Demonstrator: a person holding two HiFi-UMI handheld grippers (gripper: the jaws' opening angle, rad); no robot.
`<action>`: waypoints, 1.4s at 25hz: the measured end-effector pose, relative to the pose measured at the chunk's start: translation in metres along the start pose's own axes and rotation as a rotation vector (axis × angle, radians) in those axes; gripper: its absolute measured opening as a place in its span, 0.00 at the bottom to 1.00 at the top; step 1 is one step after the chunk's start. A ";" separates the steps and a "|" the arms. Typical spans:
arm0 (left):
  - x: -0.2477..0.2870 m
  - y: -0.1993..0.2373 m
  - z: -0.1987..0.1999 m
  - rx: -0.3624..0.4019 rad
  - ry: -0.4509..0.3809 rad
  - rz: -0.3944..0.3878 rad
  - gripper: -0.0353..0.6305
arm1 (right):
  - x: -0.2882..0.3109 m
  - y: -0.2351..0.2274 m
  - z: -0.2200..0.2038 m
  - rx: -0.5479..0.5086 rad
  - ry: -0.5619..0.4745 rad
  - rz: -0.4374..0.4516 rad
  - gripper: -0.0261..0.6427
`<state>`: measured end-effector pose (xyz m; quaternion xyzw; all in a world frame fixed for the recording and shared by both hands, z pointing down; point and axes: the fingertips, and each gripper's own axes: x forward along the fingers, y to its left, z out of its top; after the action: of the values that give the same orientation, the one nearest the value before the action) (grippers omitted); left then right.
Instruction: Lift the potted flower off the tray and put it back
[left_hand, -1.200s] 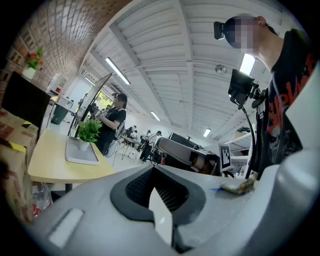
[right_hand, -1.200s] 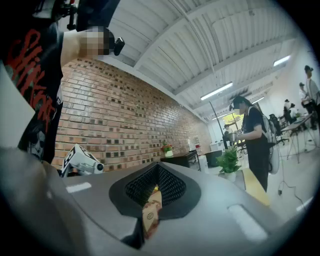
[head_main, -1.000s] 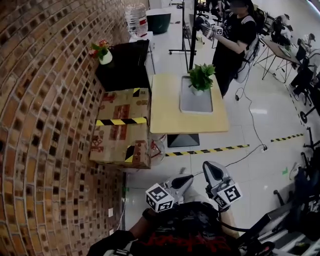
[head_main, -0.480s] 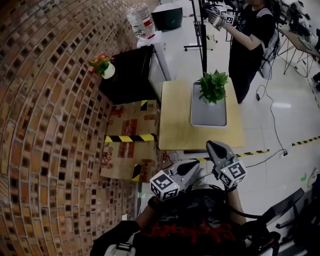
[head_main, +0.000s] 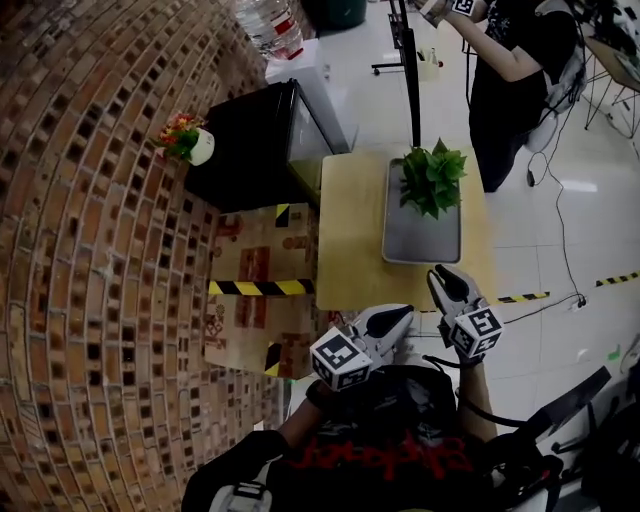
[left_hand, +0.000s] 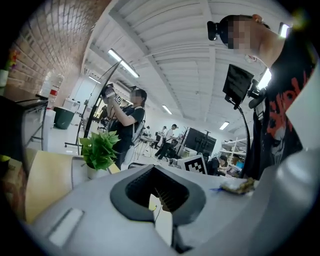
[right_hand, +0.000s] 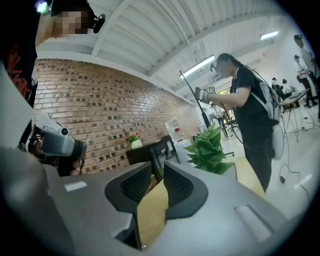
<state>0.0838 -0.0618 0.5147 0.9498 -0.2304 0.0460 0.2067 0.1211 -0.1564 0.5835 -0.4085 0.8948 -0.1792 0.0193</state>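
The potted flower (head_main: 432, 180), a leafy green plant in a small white pot, stands at the far end of a grey tray (head_main: 420, 240) on a yellow table (head_main: 350, 240). Both grippers hover at the table's near edge, well short of the pot. My left gripper (head_main: 405, 315) is shut, with only a thin slit between its pads (left_hand: 157, 192) and nothing in it. My right gripper (head_main: 437, 272) is opening: a narrow gap shows between its jaws (right_hand: 156, 177), empty. The plant (left_hand: 100, 150) sits ahead left in the left gripper view, and the plant (right_hand: 210, 150) sits ahead right in the right gripper view.
A cardboard box (head_main: 255, 300) with hazard tape stands left of the table. Beyond it is a black cabinet (head_main: 250, 140) carrying a small flower pot (head_main: 183, 138). A brick wall (head_main: 90, 250) runs along the left. A person (head_main: 520, 60) stands past the table's far right corner.
The view has closed in on the table, and both grippers have come forward to its near edge. The plant stays on the tray.
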 end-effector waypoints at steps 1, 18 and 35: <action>0.002 0.011 0.004 -0.007 0.001 0.007 0.06 | 0.009 -0.010 -0.003 -0.011 0.017 -0.013 0.17; -0.008 0.158 0.057 -0.006 -0.020 -0.012 0.06 | 0.151 -0.186 -0.109 -0.091 0.200 -0.492 0.93; 0.010 0.203 0.057 -0.050 0.079 0.112 0.06 | 0.251 -0.231 -0.091 -0.130 0.201 -0.362 0.85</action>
<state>-0.0005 -0.2538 0.5402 0.9274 -0.2759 0.0890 0.2362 0.1049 -0.4526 0.7747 -0.5429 0.8140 -0.1614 -0.1291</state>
